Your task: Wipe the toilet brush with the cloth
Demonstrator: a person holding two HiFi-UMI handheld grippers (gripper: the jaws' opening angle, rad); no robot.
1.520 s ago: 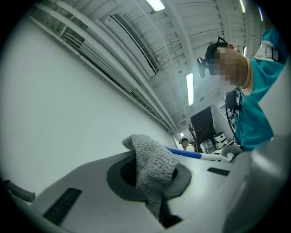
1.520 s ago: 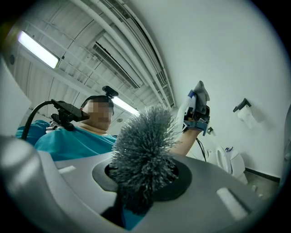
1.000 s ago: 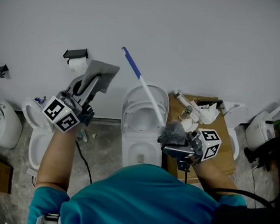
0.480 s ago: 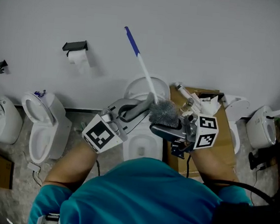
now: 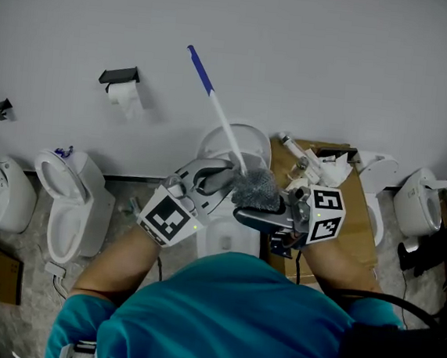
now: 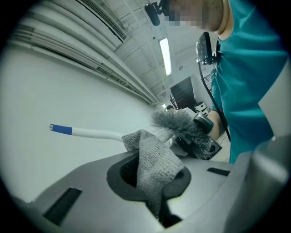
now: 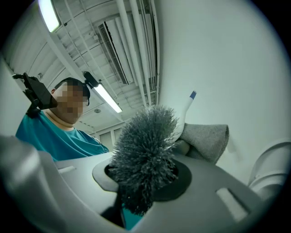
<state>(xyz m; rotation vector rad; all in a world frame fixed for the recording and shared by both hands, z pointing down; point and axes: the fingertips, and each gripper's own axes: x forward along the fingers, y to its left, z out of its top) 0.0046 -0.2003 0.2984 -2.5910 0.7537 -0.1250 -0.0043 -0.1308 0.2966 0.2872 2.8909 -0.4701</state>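
The toilet brush has a grey bristle head [image 5: 255, 189] and a white handle [image 5: 222, 127] with a blue tip [image 5: 199, 66] slanting up to the left. My right gripper [image 5: 266, 211] is shut on the bristle head [image 7: 145, 154], which fills its jaws [image 7: 143, 182]. My left gripper [image 5: 207, 182] is shut on a grey cloth [image 5: 222, 179]. In the left gripper view the cloth [image 6: 152, 164] sticks up between the jaws [image 6: 152, 179]. Its top edge lies against the handle [image 6: 95, 133] just beside the bristles [image 6: 179, 125]. The right gripper view shows the cloth [image 7: 207, 139] behind the head.
A white toilet [image 5: 226, 233] stands directly below the grippers, another toilet [image 5: 68, 199] to the left. A toilet-roll holder [image 5: 121, 86] hangs on the wall. A cardboard box [image 5: 357, 219] with small items stands on the right, with more white fixtures [image 5: 417, 205] beyond.
My left gripper has carried the cloth right and down from beside the roll holder to the brush handle. The brush handle has tilted slightly further left; the right gripper barely moved.
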